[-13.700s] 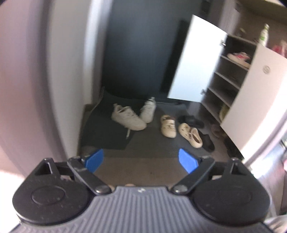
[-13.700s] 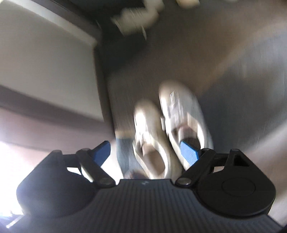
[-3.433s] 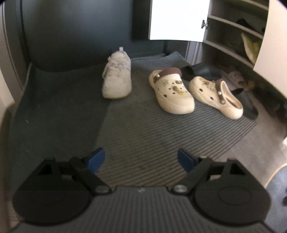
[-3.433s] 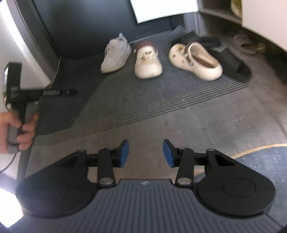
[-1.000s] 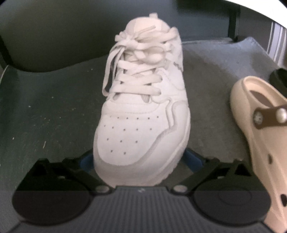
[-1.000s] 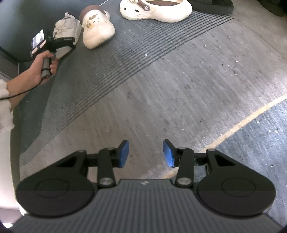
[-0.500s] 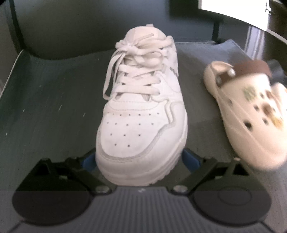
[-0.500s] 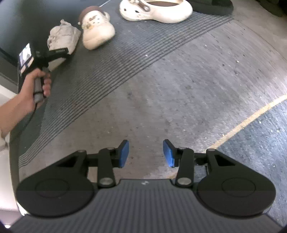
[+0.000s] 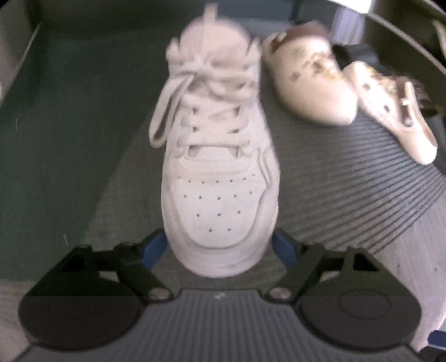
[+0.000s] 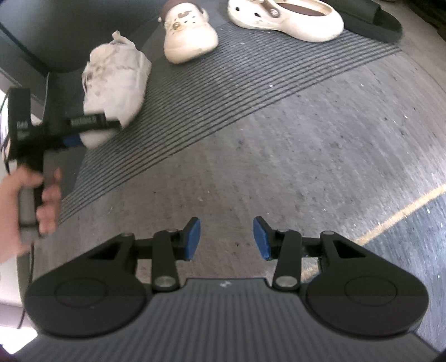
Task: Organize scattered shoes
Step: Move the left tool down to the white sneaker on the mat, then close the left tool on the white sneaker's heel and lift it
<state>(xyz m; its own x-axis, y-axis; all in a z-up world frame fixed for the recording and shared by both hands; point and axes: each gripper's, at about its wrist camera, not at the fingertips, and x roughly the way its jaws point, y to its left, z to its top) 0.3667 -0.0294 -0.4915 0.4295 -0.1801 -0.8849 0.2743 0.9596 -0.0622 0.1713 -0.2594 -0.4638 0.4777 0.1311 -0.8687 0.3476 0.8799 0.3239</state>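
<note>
The left gripper (image 9: 220, 247) is seen astride the toe of the white sneaker (image 9: 220, 178); its jaws have just been closing, and the blue pads (image 9: 154, 249) are pressed on both sides of the toe, so the sneaker is grasped. The sneaker is pointed heel-away at 12 o'clock in the left wrist view, over the ribbed mat (image 9: 348, 195). Whether its sole is touching the mat cannot be told.

Two cream clogs (image 9: 312, 92) are seen at 1–2 o'clock of the sneaker, nearly touching each other. In the right wrist view a hand (image 10: 25, 203) is seen at 9 o'clock on the left gripper's handle.

The right gripper (image 10: 226, 238) is held partly parted over bare concrete floor (image 10: 306, 156), nothing between its pads. A black slide (image 10: 370, 16) lies at 1 o'clock, behind the far clog.
</note>
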